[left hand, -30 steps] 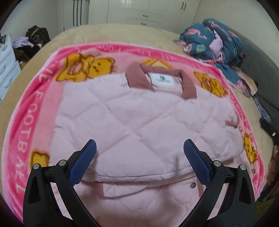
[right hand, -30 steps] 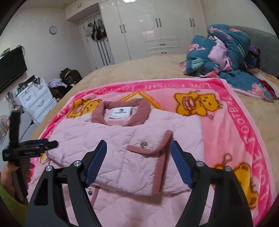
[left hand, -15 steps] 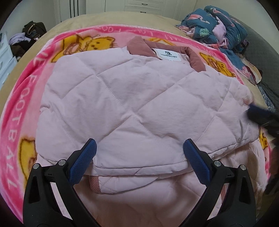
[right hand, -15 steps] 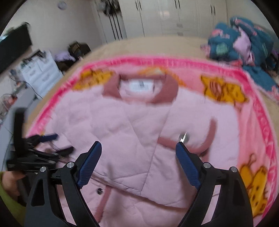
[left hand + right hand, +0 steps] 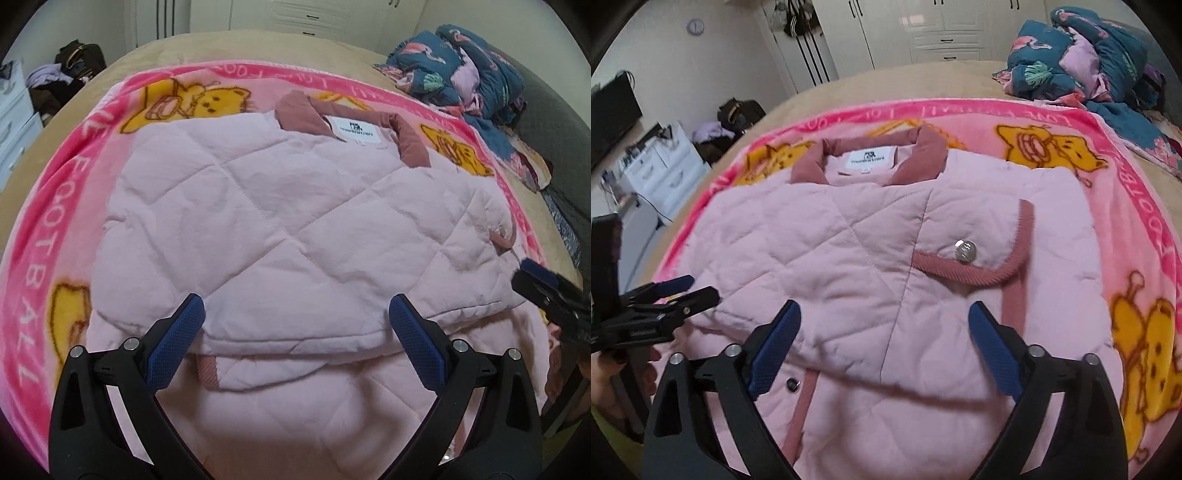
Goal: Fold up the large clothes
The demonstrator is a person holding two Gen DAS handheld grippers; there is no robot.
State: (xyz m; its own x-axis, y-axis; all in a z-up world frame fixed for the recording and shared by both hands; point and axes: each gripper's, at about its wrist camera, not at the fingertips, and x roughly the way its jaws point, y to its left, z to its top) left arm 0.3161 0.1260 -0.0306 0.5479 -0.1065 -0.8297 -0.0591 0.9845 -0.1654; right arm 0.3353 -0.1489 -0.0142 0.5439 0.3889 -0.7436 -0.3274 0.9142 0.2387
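A pale pink quilted jacket (image 5: 295, 229) with a dusty-rose collar (image 5: 410, 142) and white label lies on a pink cartoon blanket (image 5: 48, 206) on the bed. Its sides are folded in over the body. It also shows in the right wrist view (image 5: 849, 266), with a silver snap button (image 5: 964, 250) on a rose-trimmed flap. My left gripper (image 5: 295, 317) is open and empty above the near folded edge. My right gripper (image 5: 884, 321) is open and empty above the jacket's lower half. Each gripper shows at the edge of the other's view.
A heap of dark teal patterned bedding (image 5: 461, 70) lies at the far right of the bed (image 5: 229, 48). White wardrobes (image 5: 923, 29) stand behind. A white drawer unit (image 5: 661, 170) and dark bags (image 5: 738, 110) stand left of the bed.
Both grippers dipped toward the jacket and then drew back a little; both stay open and empty. The jacket has not visibly moved.
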